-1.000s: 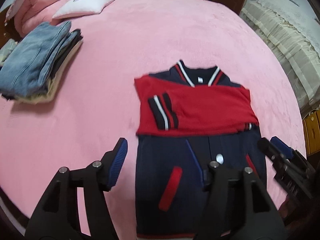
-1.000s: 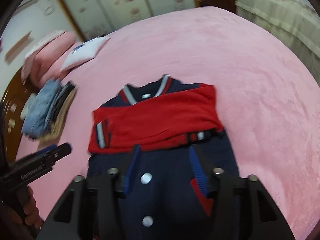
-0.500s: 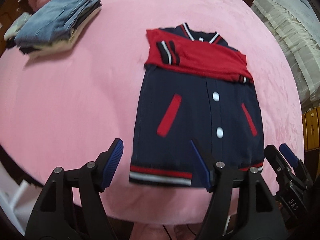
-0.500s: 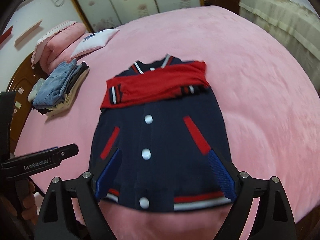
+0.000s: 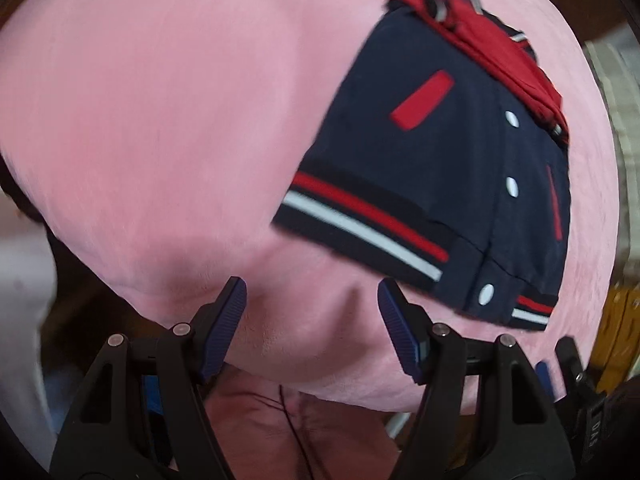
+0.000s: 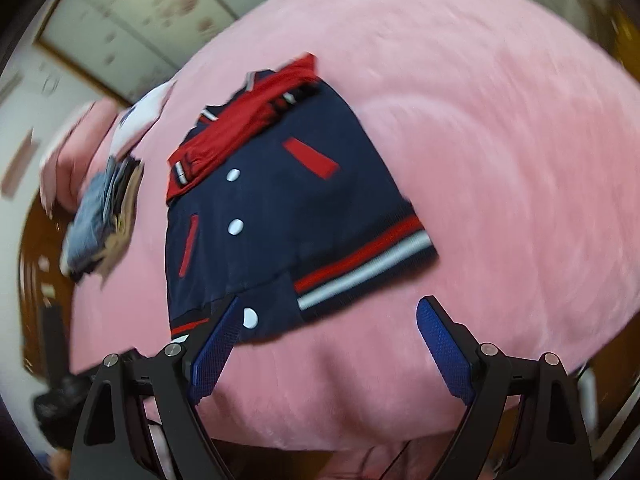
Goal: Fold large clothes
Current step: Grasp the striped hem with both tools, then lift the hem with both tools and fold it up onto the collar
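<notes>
A navy varsity jacket with red sleeves folded across its chest lies flat on the pink bed; it also shows in the right wrist view. Its striped hem faces me. My left gripper is open and empty, just off the hem's left corner near the bed's front edge. My right gripper is open and empty, at the hem's right part, its left fingertip over the placket.
A stack of folded jeans and clothes lies at the bed's left, with pink and white pillows behind it. The bed's front edge drops off just below both grippers.
Both grippers have pulled back from over the jacket's body toward its hem and the bed's front edge. The left view swung left, the right view tilted. Both stay open.
</notes>
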Tool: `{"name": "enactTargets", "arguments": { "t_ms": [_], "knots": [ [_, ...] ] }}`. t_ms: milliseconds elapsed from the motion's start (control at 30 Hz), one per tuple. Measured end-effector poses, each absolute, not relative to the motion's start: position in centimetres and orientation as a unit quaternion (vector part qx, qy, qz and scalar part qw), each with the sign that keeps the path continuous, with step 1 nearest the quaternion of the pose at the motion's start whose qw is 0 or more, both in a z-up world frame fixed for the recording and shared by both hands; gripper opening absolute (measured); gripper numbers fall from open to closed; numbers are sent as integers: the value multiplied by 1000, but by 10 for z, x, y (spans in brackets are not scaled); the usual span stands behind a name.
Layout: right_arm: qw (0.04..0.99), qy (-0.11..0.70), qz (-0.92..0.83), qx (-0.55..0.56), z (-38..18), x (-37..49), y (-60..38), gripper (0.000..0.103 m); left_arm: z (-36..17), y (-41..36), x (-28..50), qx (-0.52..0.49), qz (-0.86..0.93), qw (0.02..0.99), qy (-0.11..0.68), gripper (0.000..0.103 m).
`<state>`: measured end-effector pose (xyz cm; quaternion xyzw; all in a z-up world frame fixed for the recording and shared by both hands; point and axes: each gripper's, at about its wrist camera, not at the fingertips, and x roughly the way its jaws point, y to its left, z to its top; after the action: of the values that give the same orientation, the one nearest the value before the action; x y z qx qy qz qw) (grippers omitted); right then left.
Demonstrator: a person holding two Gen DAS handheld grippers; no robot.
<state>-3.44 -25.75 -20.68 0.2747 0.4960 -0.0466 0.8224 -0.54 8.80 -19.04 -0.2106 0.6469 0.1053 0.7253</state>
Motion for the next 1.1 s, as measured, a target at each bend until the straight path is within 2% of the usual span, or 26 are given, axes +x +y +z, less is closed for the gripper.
{"name": "enactTargets", "arguments": {
  "t_ms": [267,533,667,700,767,800,833,867,900,933,967,1100],
  "knots": [
    [801,497,-65,327,-242,-45,-282,89,-210,108,-9,-280,102,731,614,65],
    [797,495,-82,337,-254,-20,-284,89,-215,115,4,-311,63,752,578,65],
    [797,490,-83,344,-259,-3,-286,84,-220,115,12,-306,45,755,579,65],
    [797,489,-84,344,-258,0,-286,78,-220,117,11,-310,42,755,576,64],
    [801,483,-84,345,-258,5,-289,66,-222,117,11,-316,34,757,571,50],
    [801,481,-81,347,-258,8,-289,58,-222,117,11,-319,29,756,571,48],
    [799,482,-75,351,-259,12,-290,54,-223,117,13,-322,23,755,570,42],
    [797,484,-68,355,-260,16,-292,46,-223,116,14,-324,17,756,569,33],
    [796,485,-65,357,-260,18,-292,34,-221,117,14,-325,11,756,568,28],
    [796,486,-63,356,-259,22,-291,29,-220,115,17,-327,7,756,567,18],
    [795,489,-60,353,-258,27,-292,21,-216,114,20,-330,1,757,564,12],
    [797,487,-45,355,-241,40,-285,11,-186,111,28,-334,-23,772,540,9]
  ]
}}
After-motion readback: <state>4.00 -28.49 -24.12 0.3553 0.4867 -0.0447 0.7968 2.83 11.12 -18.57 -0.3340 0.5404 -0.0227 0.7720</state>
